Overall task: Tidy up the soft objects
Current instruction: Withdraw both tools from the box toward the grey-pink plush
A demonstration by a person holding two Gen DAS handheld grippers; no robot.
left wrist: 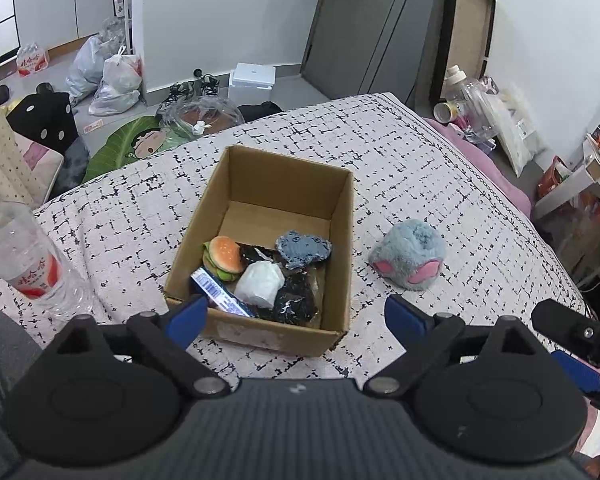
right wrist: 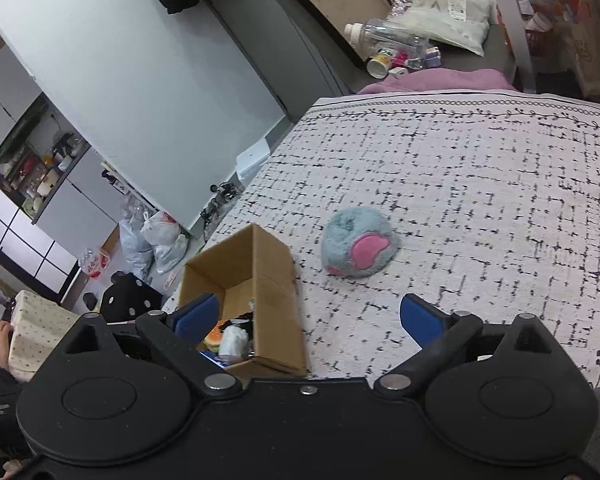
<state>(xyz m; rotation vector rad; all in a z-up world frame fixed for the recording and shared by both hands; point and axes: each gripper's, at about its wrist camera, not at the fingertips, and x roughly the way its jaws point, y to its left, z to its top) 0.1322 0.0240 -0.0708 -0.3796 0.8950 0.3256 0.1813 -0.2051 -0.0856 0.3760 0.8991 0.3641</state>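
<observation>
An open cardboard box sits on the patterned bedspread. Inside lie a burger toy, a blue heart-shaped plush, a white soft lump, dark shiny packets and a blue-white wrapper. A fluffy blue plush with pink patches lies on the bedspread right of the box. My left gripper hovers open over the box's near edge, nothing between its fingers. My right gripper is open and empty, short of the plush; its blue pad shows at the left view's right edge.
A clear water bottle lies at the bedspread's left edge. Bags, shoes and a white box clutter the floor beyond the bed. Bottles and packages lie past the bed's far right side. A shelf unit stands at right.
</observation>
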